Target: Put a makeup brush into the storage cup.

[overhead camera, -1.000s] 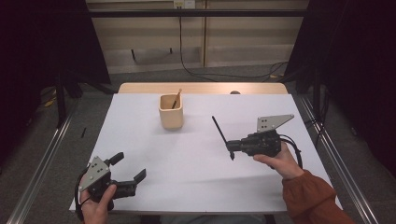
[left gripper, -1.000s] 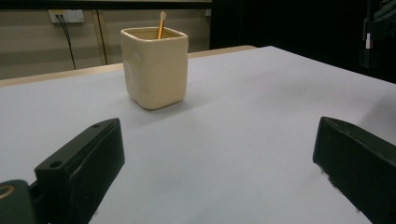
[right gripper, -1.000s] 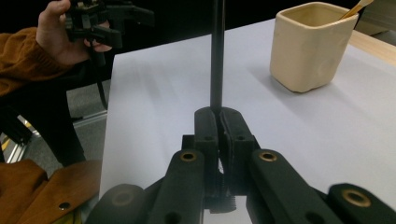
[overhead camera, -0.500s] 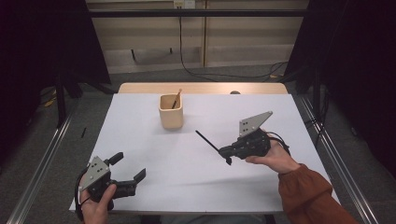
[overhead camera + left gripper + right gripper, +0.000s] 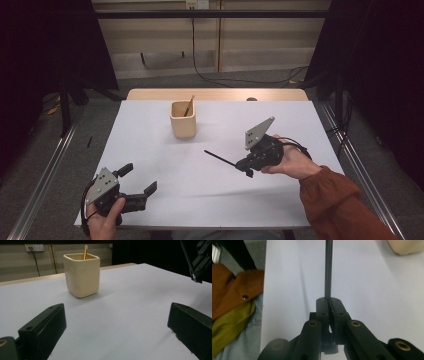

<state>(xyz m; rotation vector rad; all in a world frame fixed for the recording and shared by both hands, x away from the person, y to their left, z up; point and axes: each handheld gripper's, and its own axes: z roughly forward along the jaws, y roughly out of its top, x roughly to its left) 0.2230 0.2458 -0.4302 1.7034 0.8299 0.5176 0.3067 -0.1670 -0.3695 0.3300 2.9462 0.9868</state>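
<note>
The right gripper (image 5: 246, 169) has its jaws pinched tight on a thin black stick (image 5: 219, 158), which juts straight out past the tips, hanging over the white table cover (image 5: 200, 190) and pointing left in the high view. The cream square ceramic cup (image 5: 183, 119), a wooden stick (image 5: 189, 105) inside, stands well apart. Down at the near left corner, the left gripper (image 5: 137, 186) gapes wide, holding nothing.

The black rod (image 5: 328, 267) runs off the top edge, its far end cut off.
</note>
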